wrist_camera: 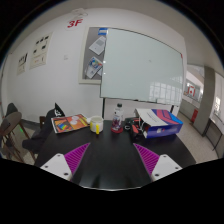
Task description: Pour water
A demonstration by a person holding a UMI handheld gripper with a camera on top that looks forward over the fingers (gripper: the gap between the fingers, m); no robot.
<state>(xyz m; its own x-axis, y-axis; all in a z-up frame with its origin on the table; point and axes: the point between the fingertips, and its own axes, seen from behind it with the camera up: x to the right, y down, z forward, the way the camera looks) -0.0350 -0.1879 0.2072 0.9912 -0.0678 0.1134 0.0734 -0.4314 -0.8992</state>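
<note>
A clear water bottle with a red cap stands on the dark table, far beyond my fingers. A small yellow cup stands just left of it. My gripper is open and empty, its two pink-padded fingers spread wide over the near part of the table. Nothing is between them.
A colourful book lies left of the cup. A box with papers sits to the right of the bottle. A chair with a dark bag stands at the far left. A whiteboard hangs on the wall behind.
</note>
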